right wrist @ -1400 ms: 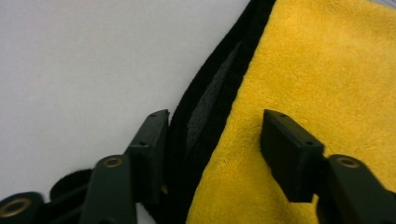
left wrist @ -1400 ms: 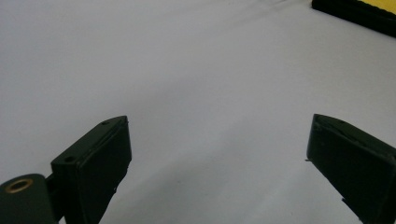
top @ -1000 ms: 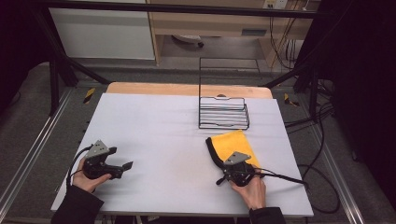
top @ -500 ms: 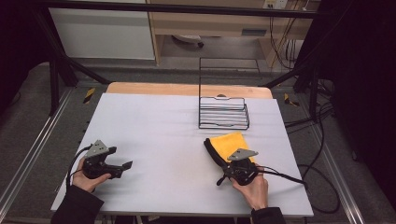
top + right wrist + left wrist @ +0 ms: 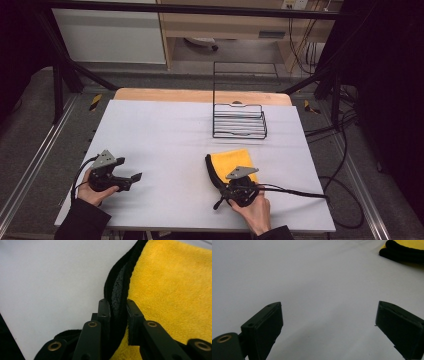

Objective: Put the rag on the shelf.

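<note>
A yellow cloth [image 5: 235, 159] with a black underside lies on the white table [image 5: 165, 130], right of centre near the front. Its black left edge [image 5: 117, 290] is folded up. My right gripper [image 5: 221, 181] is shut on that fold; in the right gripper view the pads [image 5: 132, 315] pinch it from both sides [image 5: 117, 307]. The jaws have just eased open a little and still press on the fold. My left gripper [image 5: 131, 180] rests at the front left, open, with only bare table between its jaws [image 5: 329, 322]. The cloth [image 5: 407, 245] lies far off at the top right of the left gripper view.
A black wire rack [image 5: 239, 120] with a tall back frame stands at the back of the table, beyond the cloth. The right gripper's cable [image 5: 300, 192] trails off to the right over the table's edge.
My right gripper has moved a little to the left and taken the cloth's edge with it. The left gripper has stayed where it was.
</note>
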